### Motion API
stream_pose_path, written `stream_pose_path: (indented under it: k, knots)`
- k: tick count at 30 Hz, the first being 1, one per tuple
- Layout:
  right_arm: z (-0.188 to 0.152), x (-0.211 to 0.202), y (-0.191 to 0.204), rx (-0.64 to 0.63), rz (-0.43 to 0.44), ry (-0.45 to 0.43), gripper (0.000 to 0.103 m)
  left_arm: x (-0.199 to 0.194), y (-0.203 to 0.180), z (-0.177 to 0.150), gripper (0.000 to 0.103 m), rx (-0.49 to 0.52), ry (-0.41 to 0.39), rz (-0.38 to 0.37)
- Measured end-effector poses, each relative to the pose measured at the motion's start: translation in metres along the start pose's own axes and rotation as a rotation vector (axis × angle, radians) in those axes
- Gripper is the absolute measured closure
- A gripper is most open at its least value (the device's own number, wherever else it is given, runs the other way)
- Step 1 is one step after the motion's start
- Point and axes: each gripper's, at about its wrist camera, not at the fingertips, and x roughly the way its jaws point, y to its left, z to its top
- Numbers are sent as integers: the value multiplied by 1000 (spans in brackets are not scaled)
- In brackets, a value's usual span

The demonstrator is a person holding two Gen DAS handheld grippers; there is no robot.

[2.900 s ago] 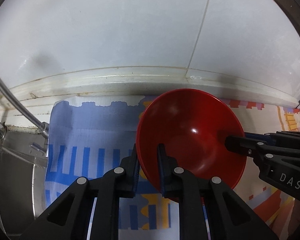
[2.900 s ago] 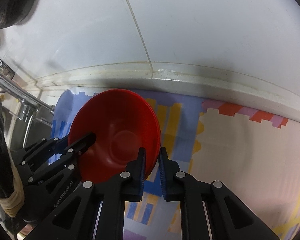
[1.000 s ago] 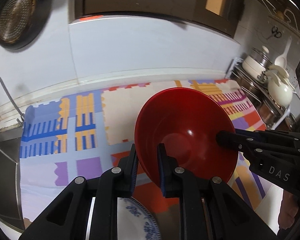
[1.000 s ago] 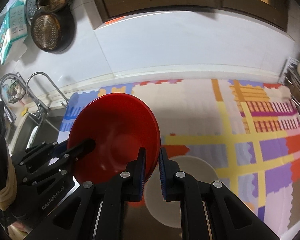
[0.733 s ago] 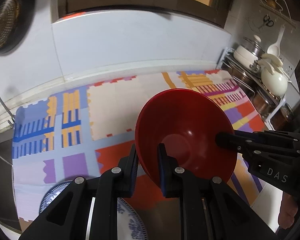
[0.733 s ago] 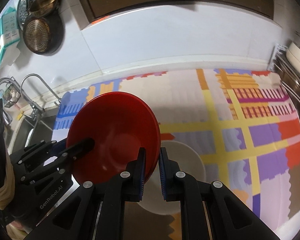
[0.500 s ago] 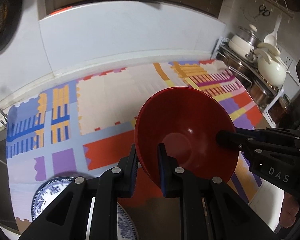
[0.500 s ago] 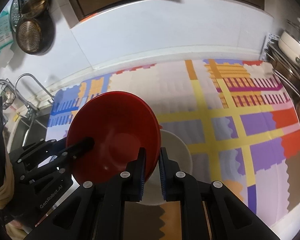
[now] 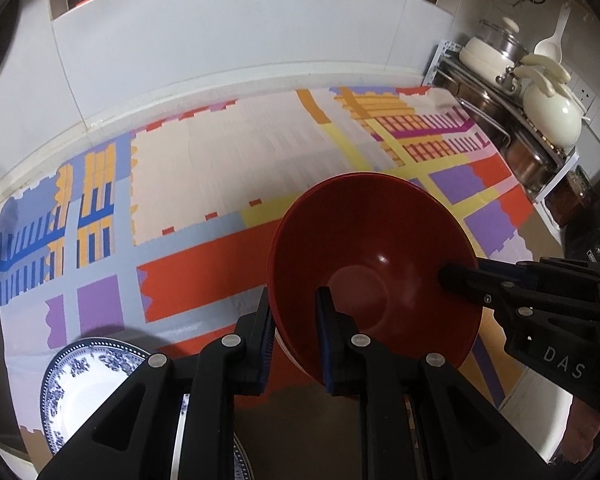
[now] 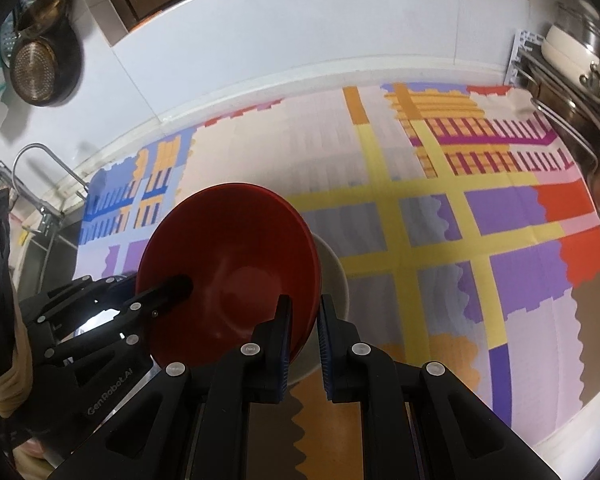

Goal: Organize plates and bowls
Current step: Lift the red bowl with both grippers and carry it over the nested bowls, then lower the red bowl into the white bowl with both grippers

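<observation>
A glossy red bowl (image 9: pixel 376 268), deep and tilted on edge, hangs above the table's (image 9: pixel 228 168) patterned cloth. The left gripper (image 9: pixel 293 312) pinches its near rim, and the right gripper (image 10: pixel 302 318) clamps the opposite rim. Beneath it sits a white bowl (image 10: pixel 334 276); a blue-patterned plate (image 9: pixel 84 376) lies near the table's front-left corner.

1. My left gripper (image 9: pixel 293 320): fingers nearly closed, clamped on the red bowl's (image 9: pixel 380 248) rim, one finger inside, one outside.
2. My right gripper (image 10: pixel 303 322): same pinch on the opposite rim.
3. Each gripper's inner finger reaches toward the other across the bowl's hollow.
</observation>
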Motion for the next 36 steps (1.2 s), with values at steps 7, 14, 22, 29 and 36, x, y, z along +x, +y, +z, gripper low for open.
stream_pose_path:
  k: [7, 14, 22, 29, 36]
  knots:
    - [-6, 11, -6, 1, 3, 28, 89, 10, -6, -3, 82, 8, 18, 24]
    - [-9, 19, -8, -5, 8, 47, 89, 12, -11, -2, 77, 27, 8, 43]
    - [-10, 19, -10, -16, -10, 37, 86, 10, -13, 0, 69, 48, -19, 55]
    - [-12, 19, -9, -28, -10, 44, 70, 5, -11, 4, 62, 53, -42, 65]
    - [-11, 12, -11, -4, -27, 10, 66, -1, -8, 6, 62, 49, -56, 61]
